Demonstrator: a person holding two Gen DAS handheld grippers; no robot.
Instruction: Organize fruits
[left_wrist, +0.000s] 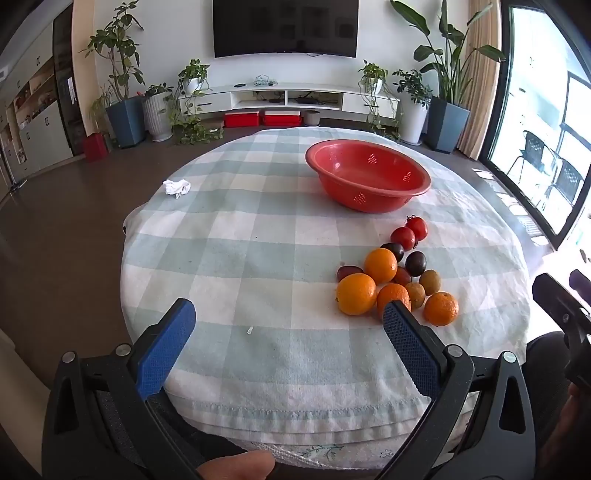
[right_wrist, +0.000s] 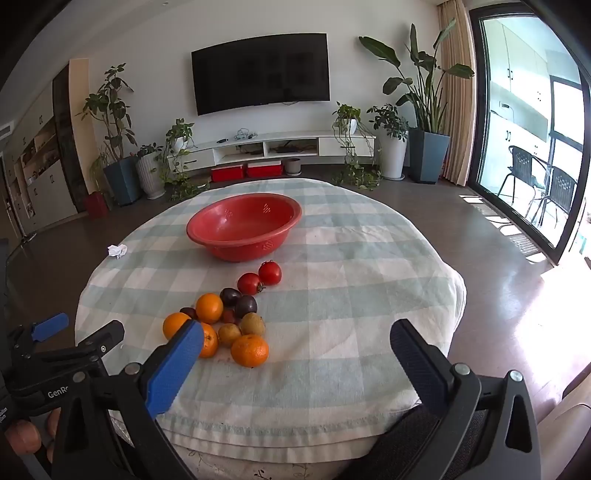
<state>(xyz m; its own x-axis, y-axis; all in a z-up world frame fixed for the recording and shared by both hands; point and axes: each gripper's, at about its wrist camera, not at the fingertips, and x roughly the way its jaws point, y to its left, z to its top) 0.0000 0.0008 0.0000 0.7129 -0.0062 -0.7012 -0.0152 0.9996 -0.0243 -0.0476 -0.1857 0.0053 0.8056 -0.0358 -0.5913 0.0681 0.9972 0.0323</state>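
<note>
A pile of fruit lies on the checked tablecloth: several oranges (left_wrist: 356, 294) (right_wrist: 249, 350), two tomatoes (left_wrist: 403, 237) (right_wrist: 270, 272), dark plums (left_wrist: 415, 263) (right_wrist: 245, 306) and brown kiwis (left_wrist: 430, 281) (right_wrist: 253, 324). Beyond the pile stands a red perforated bowl (left_wrist: 388, 181) (right_wrist: 218, 243) with nothing in it. My left gripper (left_wrist: 290, 314) hovers open over the near cloth, to the left of the pile. My right gripper (right_wrist: 297, 336) is open too, above the near edge, with the pile by its left finger. Neither gripper holds anything.
A crumpled white tissue (left_wrist: 177, 187) (right_wrist: 117, 250) lies at the table's far left. The round table (left_wrist: 258, 229) drops off to dark floor all around. In the right wrist view the left gripper's body (right_wrist: 66, 354) is at the left edge. Plants, a TV stand and a glass door stand behind.
</note>
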